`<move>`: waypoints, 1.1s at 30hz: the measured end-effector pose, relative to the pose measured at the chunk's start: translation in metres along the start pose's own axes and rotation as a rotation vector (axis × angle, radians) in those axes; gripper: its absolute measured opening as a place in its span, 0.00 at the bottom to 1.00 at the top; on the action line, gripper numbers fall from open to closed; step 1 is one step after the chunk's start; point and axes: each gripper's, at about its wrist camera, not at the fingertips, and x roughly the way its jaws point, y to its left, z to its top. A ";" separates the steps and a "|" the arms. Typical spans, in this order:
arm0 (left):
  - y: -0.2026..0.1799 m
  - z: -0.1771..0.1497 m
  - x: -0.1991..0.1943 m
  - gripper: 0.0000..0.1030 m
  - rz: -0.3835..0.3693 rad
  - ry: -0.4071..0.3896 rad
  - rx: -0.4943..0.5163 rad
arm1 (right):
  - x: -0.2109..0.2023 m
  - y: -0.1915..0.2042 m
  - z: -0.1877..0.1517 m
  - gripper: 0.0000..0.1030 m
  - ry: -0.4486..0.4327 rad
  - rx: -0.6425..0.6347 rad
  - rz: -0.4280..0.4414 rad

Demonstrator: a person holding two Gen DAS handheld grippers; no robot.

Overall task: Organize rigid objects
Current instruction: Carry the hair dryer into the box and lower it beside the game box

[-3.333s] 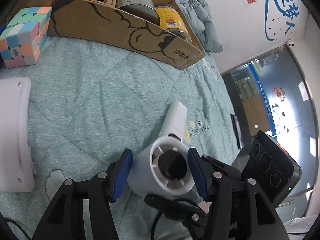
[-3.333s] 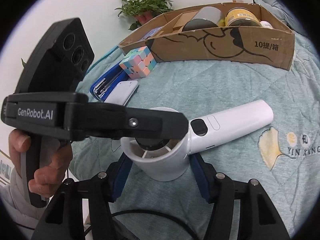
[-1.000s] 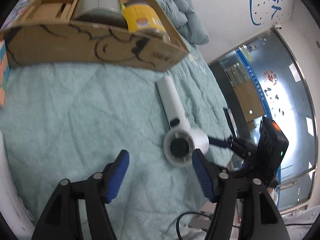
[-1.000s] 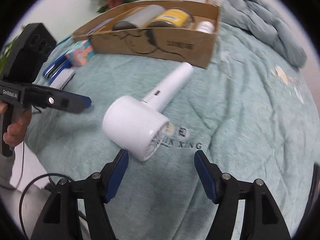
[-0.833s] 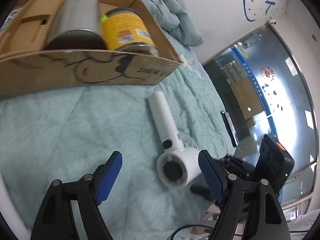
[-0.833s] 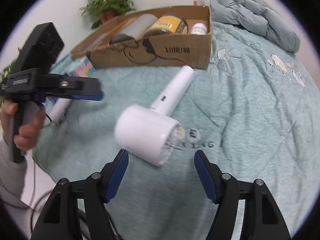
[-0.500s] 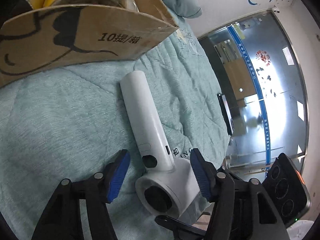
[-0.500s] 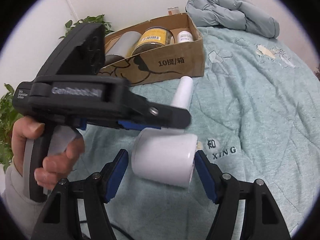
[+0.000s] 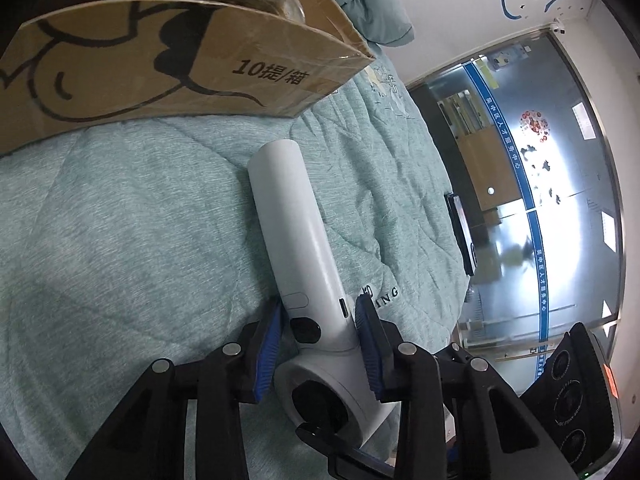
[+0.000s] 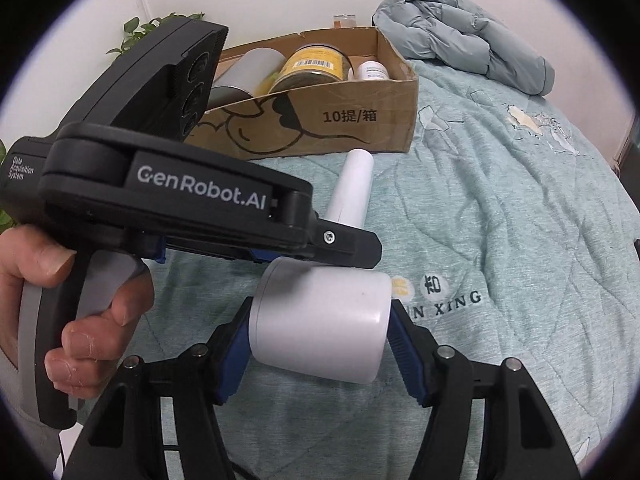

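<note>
A hair dryer point(image 9: 296, 240) is being seen lying on the quilt point(image 9: 120, 220), handle pointing at the cardboard box point(image 10: 320, 120) behind it, jars point(image 10: 316, 66) inside, a folded jacket point(image 10: 464, 48) to the box's right.

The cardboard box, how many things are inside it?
3 show in the cardboard box: a grey can on the left, a yellow-labelled jar in the middle, and a small white bottle on the right. The black gripper hides the box's left end, so more may be there.
</note>
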 end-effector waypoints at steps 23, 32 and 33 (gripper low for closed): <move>0.006 0.003 -0.169 0.32 0.169 -0.333 0.069 | -0.022 0.076 0.062 0.61 -0.202 -0.205 0.148; 0.031 0.067 -0.261 0.32 0.234 -0.402 0.109 | -0.010 0.115 0.139 0.61 -0.267 -0.243 0.201; 0.036 0.078 -0.269 0.32 0.240 -0.399 0.110 | -0.006 0.120 0.151 0.61 -0.264 -0.236 0.208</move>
